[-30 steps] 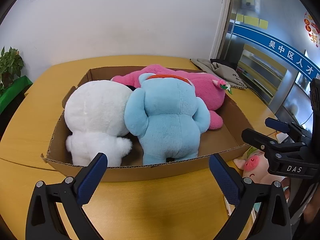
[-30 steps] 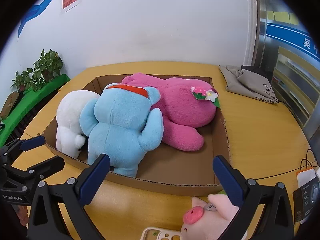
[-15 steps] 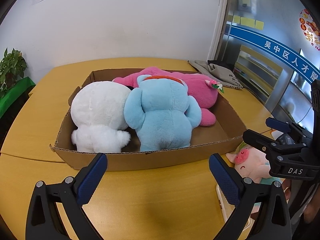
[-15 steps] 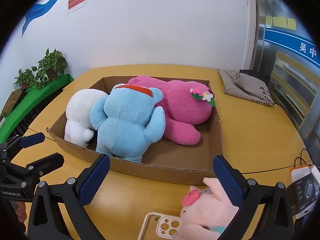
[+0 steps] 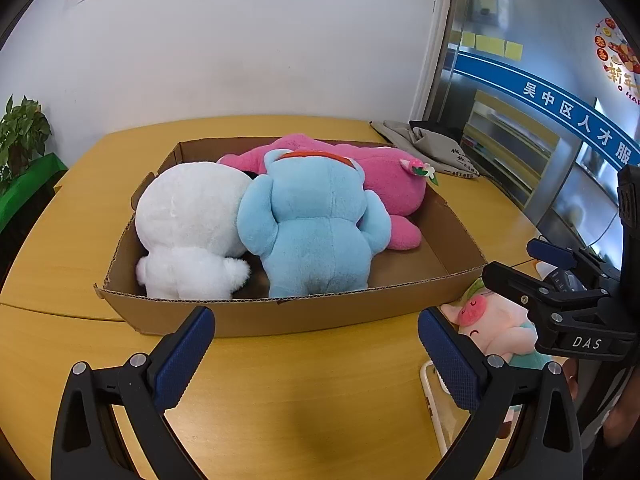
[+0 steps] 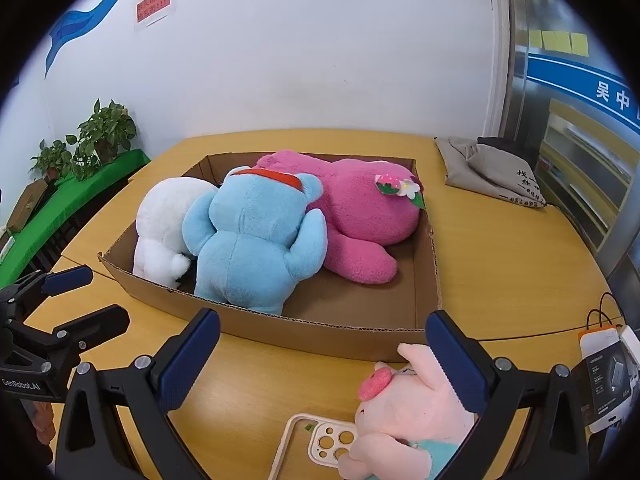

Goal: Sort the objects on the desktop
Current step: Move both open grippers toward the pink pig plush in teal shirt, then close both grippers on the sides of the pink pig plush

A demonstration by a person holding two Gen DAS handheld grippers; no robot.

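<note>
A shallow cardboard box (image 5: 304, 314) (image 6: 332, 332) on the yellow table holds a white plush (image 5: 192, 224) (image 6: 168, 220), a blue plush (image 5: 316, 236) (image 6: 256, 240) and a pink plush (image 5: 384, 184) (image 6: 368, 208). A small pink pig plush (image 5: 496, 320) (image 6: 412, 408) lies on the table outside the box's near right corner, next to a white phone case (image 6: 320, 440) (image 5: 434, 404). My left gripper (image 5: 316, 356) is open and empty, in front of the box. My right gripper (image 6: 324, 354) is open and empty, with its right finger over the pig.
A grey cloth bag (image 6: 492, 172) (image 5: 432, 148) lies at the table's far right. A boxed gadget with a cable (image 6: 608, 372) sits at the right edge. Potted plants (image 6: 96, 140) stand on a green shelf to the left. The white wall is behind the table.
Both grippers have pulled back from the box, so it looks smaller and more table shows. The pig and the phone case have come further into view. Both grippers stay open.
</note>
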